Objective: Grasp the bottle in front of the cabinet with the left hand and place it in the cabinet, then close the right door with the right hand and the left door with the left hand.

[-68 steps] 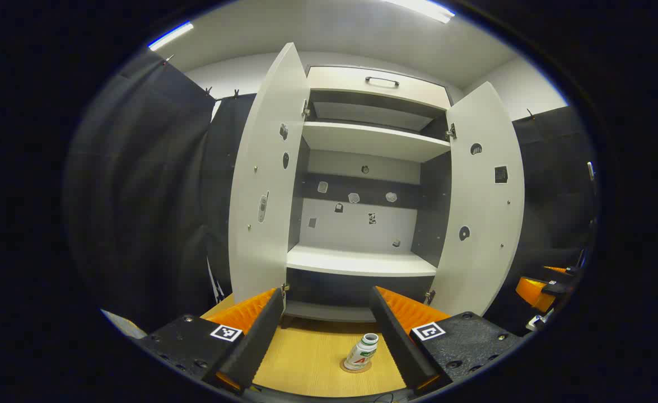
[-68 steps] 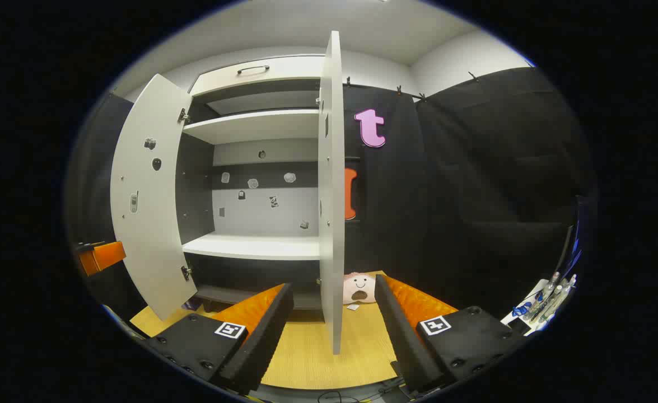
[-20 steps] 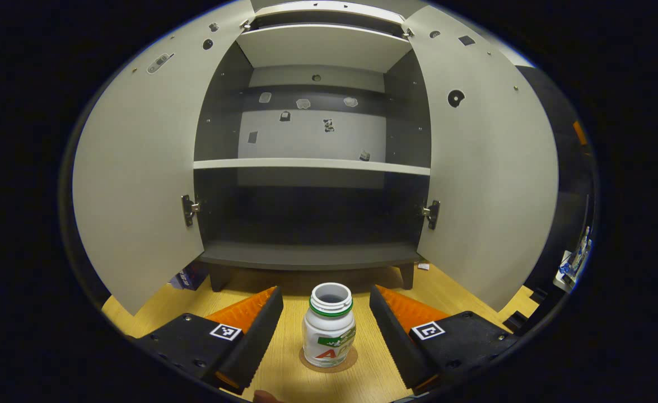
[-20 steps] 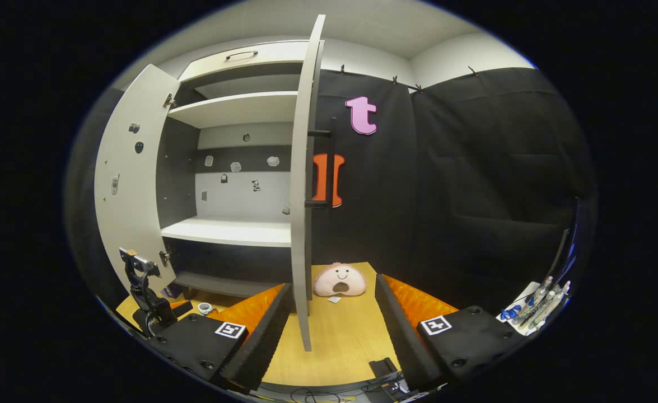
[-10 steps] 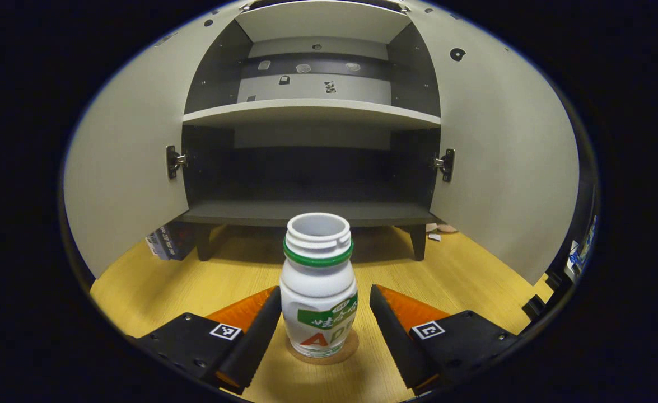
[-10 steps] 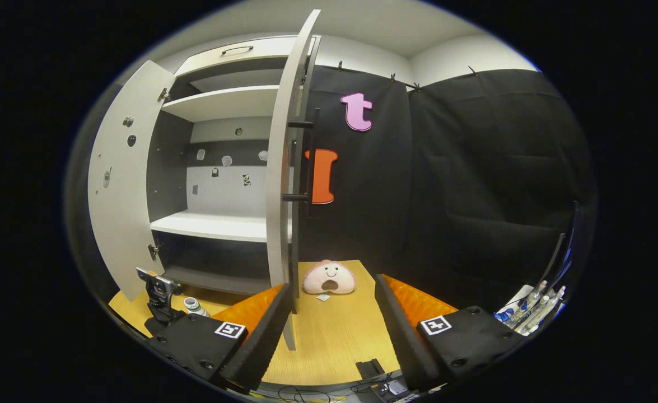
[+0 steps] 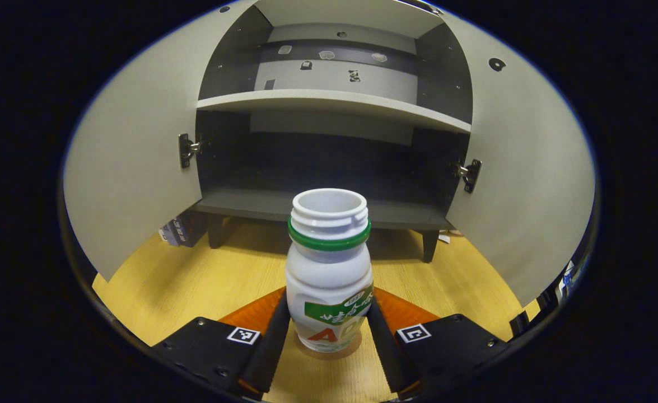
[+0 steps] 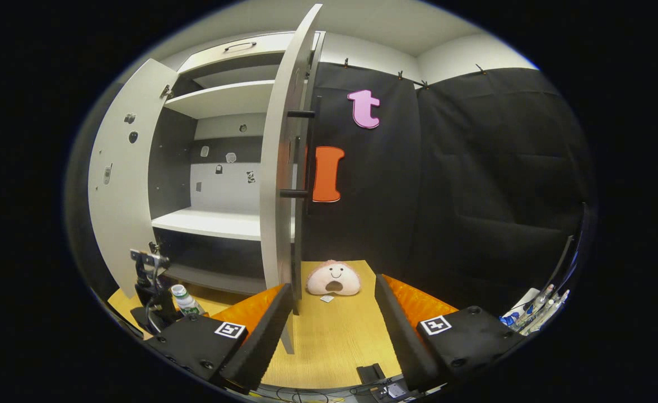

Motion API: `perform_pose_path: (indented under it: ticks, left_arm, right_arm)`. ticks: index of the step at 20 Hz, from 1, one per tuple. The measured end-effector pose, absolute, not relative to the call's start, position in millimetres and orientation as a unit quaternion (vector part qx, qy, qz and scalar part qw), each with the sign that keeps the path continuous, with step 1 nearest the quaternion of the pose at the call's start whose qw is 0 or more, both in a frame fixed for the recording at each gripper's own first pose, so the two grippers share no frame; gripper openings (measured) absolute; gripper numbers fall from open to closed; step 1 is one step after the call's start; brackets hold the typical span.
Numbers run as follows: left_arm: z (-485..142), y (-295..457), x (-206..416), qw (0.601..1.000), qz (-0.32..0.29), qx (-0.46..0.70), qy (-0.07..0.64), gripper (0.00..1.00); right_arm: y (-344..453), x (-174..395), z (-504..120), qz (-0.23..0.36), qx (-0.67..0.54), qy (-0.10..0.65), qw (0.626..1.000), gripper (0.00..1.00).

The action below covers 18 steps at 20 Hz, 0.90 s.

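A white capless bottle (image 7: 329, 268) with a green neck ring stands upright on a round coaster (image 7: 353, 349) on the wooden floor, in front of the open cabinet (image 7: 329, 101). My left gripper (image 7: 329, 305) is shut on the bottle's lower body, one finger pressing each side. Both doors stand wide: the left door (image 7: 133, 168) and the right door (image 7: 525, 184). In the right gripper view my right gripper (image 8: 331, 313) is open and holds nothing, just short of the right door's (image 8: 278, 168) edge with its dark handle (image 8: 308, 151). The bottle (image 8: 182, 299) and left gripper (image 8: 149, 302) show low on the left.
The cabinet's dark bottom shelf (image 7: 317, 204) lies just behind the bottle, with a white shelf above it. A small box (image 7: 175, 229) sits under the cabinet's left side. A pink plush toy (image 8: 333, 278) lies on the floor by the right door. Cables (image 8: 373, 380) and small bottles (image 8: 536, 305) lie nearby.
My left gripper came down and forward around the bottle and its fingers have shut on it. The right gripper drifted slightly, staying open by the right door's edge.
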<state>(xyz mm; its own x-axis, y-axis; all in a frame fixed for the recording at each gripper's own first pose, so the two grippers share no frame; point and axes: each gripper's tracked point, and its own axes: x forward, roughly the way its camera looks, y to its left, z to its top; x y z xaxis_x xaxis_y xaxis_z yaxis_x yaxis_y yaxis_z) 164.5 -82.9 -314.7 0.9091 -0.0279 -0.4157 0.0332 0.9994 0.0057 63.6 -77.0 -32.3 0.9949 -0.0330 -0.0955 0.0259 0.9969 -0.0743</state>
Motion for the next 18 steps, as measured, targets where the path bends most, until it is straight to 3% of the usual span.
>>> perform_pose_path:
  ticks: [5,7,8,9,18]
  left_arm:
    - [-236.3,-80.7,184.7,0.983,-0.017,0.002,0.184,0.75]
    - [-205.3,-79.6,197.8,0.985,-0.020,-0.004,0.172,0.75]
    - [-188.7,-80.6,204.0,0.986,-0.022,-0.008,0.166,0.75]
    - [-172.8,-81.7,210.3,0.987,-0.025,-0.010,0.158,0.75]
    - [-61.5,-101.8,269.4,0.992,-0.054,0.029,0.106,0.74]
  right_arm:
    - [-77.5,70.1,-30.2,0.002,-0.040,0.047,0.998,0.92]
    - [-77.5,72.1,-27.9,0.007,-0.041,0.043,0.998,0.97]
    - [-78.2,72.1,-26.4,0.008,-0.041,0.041,0.998,0.92]
    - [-78.3,73.0,-25.7,0.010,-0.041,0.039,0.998,0.97]
    - [-85.6,79.8,-24.2,0.014,-0.032,0.039,0.999,0.97]
